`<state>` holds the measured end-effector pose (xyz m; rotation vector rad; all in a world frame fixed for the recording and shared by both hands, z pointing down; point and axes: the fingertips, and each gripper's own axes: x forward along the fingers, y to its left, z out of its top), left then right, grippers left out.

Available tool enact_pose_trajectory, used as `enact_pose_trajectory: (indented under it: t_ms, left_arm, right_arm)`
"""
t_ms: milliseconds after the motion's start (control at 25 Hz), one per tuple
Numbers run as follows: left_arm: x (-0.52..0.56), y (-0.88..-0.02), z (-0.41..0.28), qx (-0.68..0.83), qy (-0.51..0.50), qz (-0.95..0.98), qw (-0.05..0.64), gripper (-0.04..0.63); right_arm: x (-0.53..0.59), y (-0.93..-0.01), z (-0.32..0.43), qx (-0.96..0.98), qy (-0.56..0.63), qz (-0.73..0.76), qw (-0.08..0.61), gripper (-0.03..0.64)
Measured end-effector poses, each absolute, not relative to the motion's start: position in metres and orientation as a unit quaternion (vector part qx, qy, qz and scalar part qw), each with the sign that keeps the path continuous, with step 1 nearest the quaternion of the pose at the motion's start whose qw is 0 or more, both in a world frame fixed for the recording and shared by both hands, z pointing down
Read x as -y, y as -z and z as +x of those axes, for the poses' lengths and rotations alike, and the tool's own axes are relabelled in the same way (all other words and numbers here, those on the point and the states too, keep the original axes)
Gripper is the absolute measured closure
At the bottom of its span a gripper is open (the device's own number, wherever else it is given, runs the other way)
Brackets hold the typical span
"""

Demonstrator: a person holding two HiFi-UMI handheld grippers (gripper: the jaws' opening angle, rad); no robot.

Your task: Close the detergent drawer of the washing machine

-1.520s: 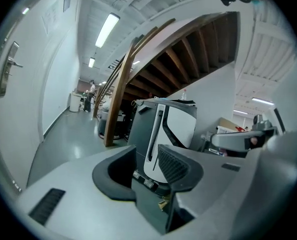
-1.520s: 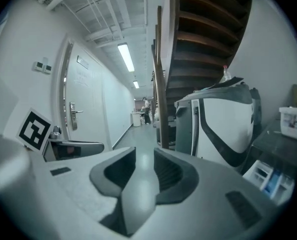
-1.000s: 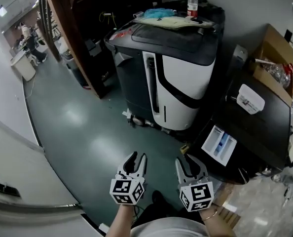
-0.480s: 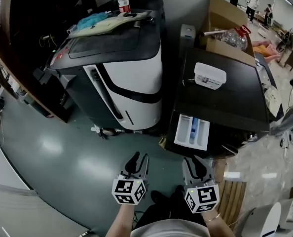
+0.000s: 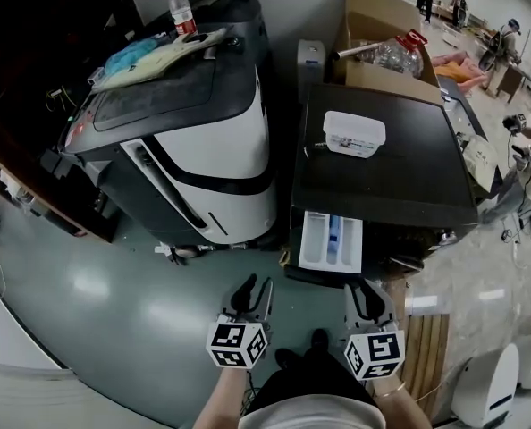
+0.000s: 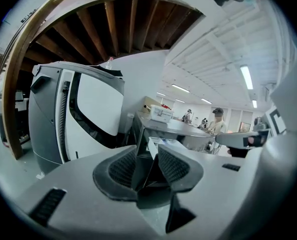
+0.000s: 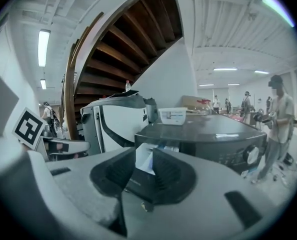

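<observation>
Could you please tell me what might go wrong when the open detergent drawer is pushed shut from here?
The detergent drawer juts from the washing machine ahead of the right gripper; a push on one corner could skew and jam it. Both grippers stand open and empty, so a jaw tip of the right or the left gripper might dip into an open compartment instead of pressing the drawer's front.

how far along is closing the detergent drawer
Nothing done yet: the detergent drawer sticks out of the washing machine. In hand: nothing; the left tool and right tool hang open and empty, short of it. Left: reach the drawer front and push it in flush.
</observation>
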<state>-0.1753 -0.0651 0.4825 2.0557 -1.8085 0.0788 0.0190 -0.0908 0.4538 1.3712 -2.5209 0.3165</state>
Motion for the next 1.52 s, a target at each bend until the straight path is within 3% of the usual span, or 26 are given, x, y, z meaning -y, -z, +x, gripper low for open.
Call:
enact_pose_trajectory:
  t_ms: [640, 1520]
  left_arm:
    - [0.094, -0.501, -0.152, 0.609, -0.060, 0.765, 0.200, 0.466]
    - [0.094, -0.554, -0.133, 0.554, -0.111, 0.793, 0.229, 0.446]
  right_arm:
    - [0.105, -0.475, 0.067, 0.827, -0.146, 0.531, 0.116, 0.518]
    - [0.088, -0.556, 0.069, 0.793, -0.215, 0.539, 0.184, 0.518]
